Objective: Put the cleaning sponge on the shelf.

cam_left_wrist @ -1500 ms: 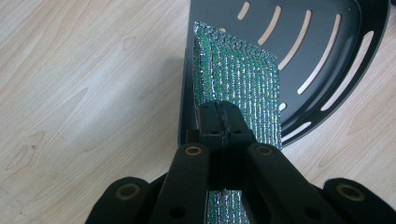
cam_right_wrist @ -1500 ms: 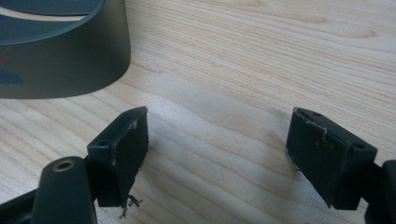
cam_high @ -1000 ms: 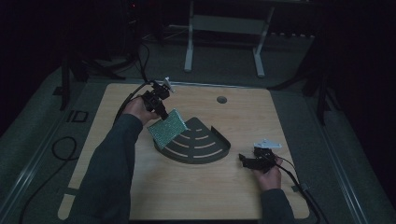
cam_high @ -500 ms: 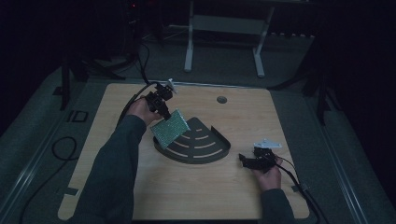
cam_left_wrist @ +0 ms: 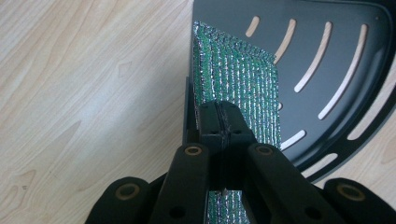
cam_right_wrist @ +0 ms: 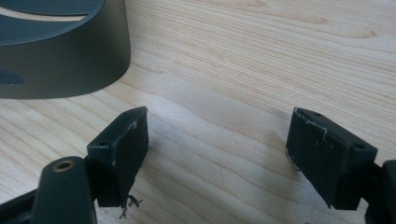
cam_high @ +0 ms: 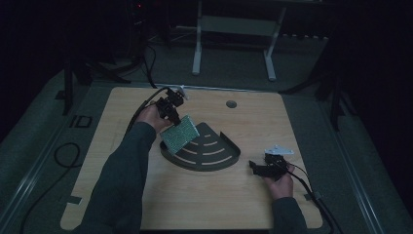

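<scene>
Left gripper (cam_left_wrist: pixel 219 123) jaws clamped on green scouring pad (cam_left_wrist: pixel 243 84), pad's far edge over dark slotted tray (cam_left_wrist: pixel 327 56) by its straight wall. Right gripper (cam_right_wrist: pixel 217 154) jaws wide apart, bare counter (cam_right_wrist: pixel 233 70) between, tray's curved wall just beyond. High view shows pad (cam_high: pixel 179 134) tilted.

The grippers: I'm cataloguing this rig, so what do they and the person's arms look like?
Both are black two-jaw tools with blocky pads on bolted linkage arms. The left gripper trails a black cable. The right gripper carries a grey three-cornered plate and its own black cable. The person wears dark grey-green long sleeves.
</scene>
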